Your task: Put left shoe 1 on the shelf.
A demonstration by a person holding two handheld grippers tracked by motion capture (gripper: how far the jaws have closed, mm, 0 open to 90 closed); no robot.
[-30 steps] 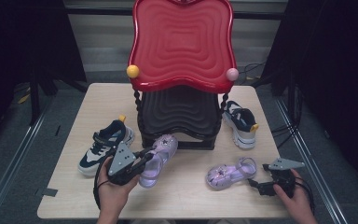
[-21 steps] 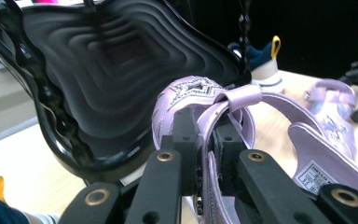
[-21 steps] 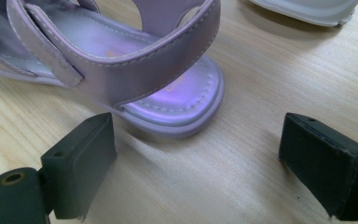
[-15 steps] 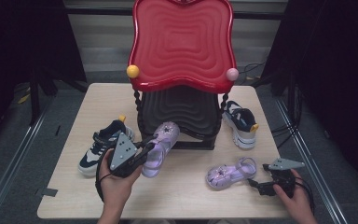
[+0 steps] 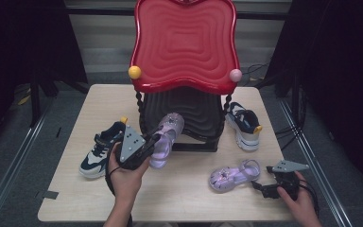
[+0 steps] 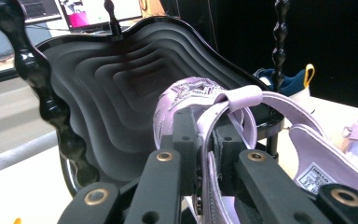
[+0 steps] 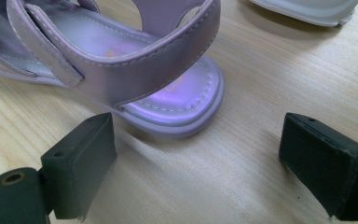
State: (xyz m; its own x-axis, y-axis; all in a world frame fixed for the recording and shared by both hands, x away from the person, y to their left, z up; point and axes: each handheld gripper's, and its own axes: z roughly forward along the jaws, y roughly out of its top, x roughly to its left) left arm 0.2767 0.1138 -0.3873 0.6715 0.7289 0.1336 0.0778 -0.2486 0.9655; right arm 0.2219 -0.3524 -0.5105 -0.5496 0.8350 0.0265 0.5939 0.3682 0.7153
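Where the high view looks down on the pale wooden table (image 5: 75,142), the left gripper (image 5: 144,146) holds a lilac sandal (image 5: 165,139) lifted at the front edge of the black lower tray (image 5: 189,113) of a two-tier stand, whose red upper tray (image 5: 184,42) covers most of the tier beneath. From above the grip itself is hard to read; the left gripper view settles it, with the black jaws clamped together on the sandal's side strap (image 6: 209,140) and the jewelled toe (image 6: 191,91) pointing toward the rippled black tray (image 6: 116,84). That view also shows the printed label on the insole (image 6: 318,176), which the high view does not resolve.

The right gripper (image 5: 276,187) rests low on the table near its front right corner, just behind the heel of a second lilac sandal (image 5: 234,175) lying flat. The right gripper view shows its jaws wide apart, with the sandal's heel (image 7: 177,102) near them but clear of both pads, bare wood between.

A navy sneaker (image 5: 101,149) lies left of the stand and its partner (image 5: 243,124) to the right; the white sole at the top edge of the right gripper view is probably that one.
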